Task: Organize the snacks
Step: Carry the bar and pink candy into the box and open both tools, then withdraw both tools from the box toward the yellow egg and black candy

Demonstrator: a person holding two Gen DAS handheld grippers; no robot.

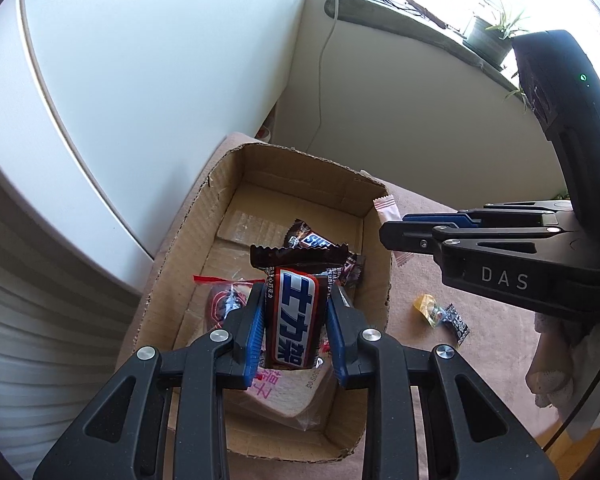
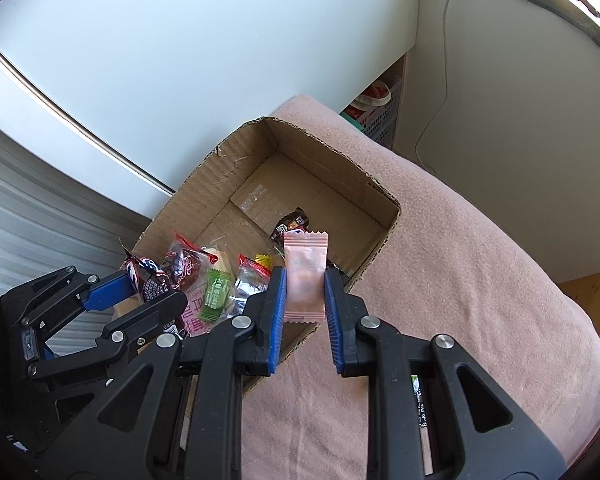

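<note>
My left gripper (image 1: 296,312) is shut on a brown chocolate bar (image 1: 296,316) with a blue and white label, held above the open cardboard box (image 1: 220,184). Inside the box lie another chocolate bar (image 1: 312,238), a red-edged clear packet (image 1: 224,300) and a pink-printed packet (image 1: 284,396). My right gripper (image 2: 305,292) is shut on a pale pink candy sachet (image 2: 305,280), over the box's near right rim (image 2: 380,248). The left gripper (image 2: 120,292) shows in the right wrist view, over the box's left side with its bar. The right gripper (image 1: 396,236) appears in the left wrist view beside the box.
The box stands on a pink cloth-covered surface (image 2: 480,280). A yellow candy (image 1: 428,308) and a dark wrapped candy (image 1: 458,322) lie loose on the cloth right of the box. White cabinet fronts rise behind; a windowsill with plants (image 1: 496,32) is at the upper right.
</note>
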